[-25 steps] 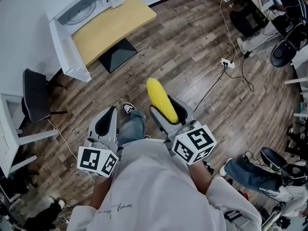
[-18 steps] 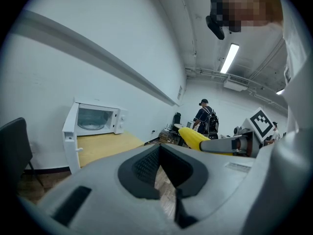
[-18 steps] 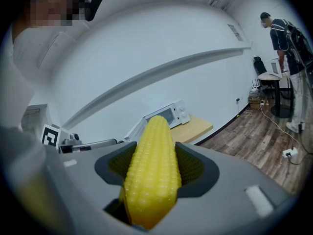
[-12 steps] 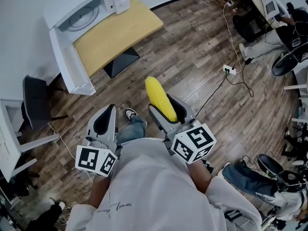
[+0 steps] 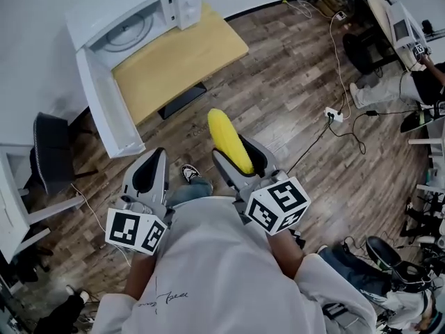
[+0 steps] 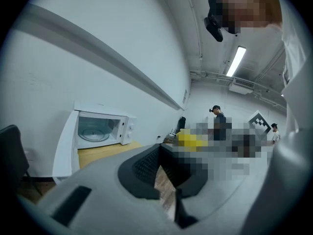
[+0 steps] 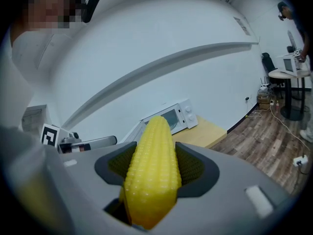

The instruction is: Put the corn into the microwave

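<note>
A yellow corn cob (image 5: 229, 141) (image 7: 151, 170) lies lengthwise between the dark pads of my right gripper (image 5: 238, 157) (image 7: 154, 166), which is shut on it, its tip sticking out ahead. The white microwave (image 5: 139, 19) (image 7: 176, 115) (image 6: 100, 129) stands at the far end of a wooden table (image 5: 184, 58), with its door (image 5: 104, 110) swung wide open and the glass turntable showing inside. My left gripper (image 5: 146, 176) (image 6: 164, 180) hangs level beside the right one, its jaws shut with nothing between them. Both grippers are well short of the table.
A black chair (image 5: 52, 152) and a white desk (image 5: 14, 200) stand to the left. Cables and a power strip (image 5: 335, 113) lie on the wood floor at the right, near seated people (image 5: 417, 82). My shoe (image 5: 189, 172) shows below the grippers.
The table and microwave have come nearer and lower in the head view as I carry both grippers towards them. The corn stays in the right gripper.
</note>
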A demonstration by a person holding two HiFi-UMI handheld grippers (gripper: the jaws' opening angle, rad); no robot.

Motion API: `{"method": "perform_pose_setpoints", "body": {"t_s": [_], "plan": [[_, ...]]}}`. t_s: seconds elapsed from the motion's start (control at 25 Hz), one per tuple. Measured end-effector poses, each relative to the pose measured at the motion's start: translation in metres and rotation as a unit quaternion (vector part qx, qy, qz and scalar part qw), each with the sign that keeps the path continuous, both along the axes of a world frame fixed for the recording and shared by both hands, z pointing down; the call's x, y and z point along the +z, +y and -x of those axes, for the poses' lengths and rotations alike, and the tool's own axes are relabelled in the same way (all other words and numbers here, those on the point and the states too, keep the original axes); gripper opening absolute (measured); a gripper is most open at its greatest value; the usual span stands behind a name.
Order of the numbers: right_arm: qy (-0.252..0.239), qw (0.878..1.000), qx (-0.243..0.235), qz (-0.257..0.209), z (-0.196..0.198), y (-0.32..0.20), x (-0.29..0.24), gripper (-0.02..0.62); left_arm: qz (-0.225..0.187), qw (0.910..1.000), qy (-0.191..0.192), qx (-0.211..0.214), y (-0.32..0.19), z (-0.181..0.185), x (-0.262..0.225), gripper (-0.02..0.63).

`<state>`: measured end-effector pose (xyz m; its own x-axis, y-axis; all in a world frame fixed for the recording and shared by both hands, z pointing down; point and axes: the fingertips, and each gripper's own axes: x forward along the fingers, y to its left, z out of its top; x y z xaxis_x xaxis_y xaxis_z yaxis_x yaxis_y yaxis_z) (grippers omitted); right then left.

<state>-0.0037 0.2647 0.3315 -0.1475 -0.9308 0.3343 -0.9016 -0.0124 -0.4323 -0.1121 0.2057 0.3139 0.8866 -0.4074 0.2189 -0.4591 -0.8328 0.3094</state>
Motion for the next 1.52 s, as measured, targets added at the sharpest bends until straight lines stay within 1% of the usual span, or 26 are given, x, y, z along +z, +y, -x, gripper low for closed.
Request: {"method": "perform_pose_setpoints", "body": {"t_s": [0.2, 0.52, 0.72, 0.92, 1.52], "plan": [[0.003, 1.0, -0.021, -0.001, 0.006, -0.035, -0.004, 0.261, -0.006, 0.9996, 0.02, -0.019, -0.03, 0.007, -0.011, -0.008], [0.01, 0.999, -0.052, -0.006, 0.018, -0.071, -0.015, 0.261, -0.018, 0.9983, 0.026, -0.049, -0.057, 0.024, -0.024, -0.008], [0.025, 0.997, -0.069, -0.007, 0.023, -0.092, -0.019, 0.261, -0.012, 0.9973, 0.036, -0.063, -0.069, 0.027, -0.027, -0.006], [0.03, 0.996, -0.084, -0.016, 0.018, -0.119, -0.022, 0.261, -0.015, 0.9968, 0.038, -0.069, -0.084, 0.02, -0.032, -0.008], [0.023, 0.992, -0.126, -0.017, -0.019, -0.221, -0.017, 0.261, -0.017, 0.9938, 0.023, -0.107, -0.17, -0.014, -0.033, -0.008]]}}
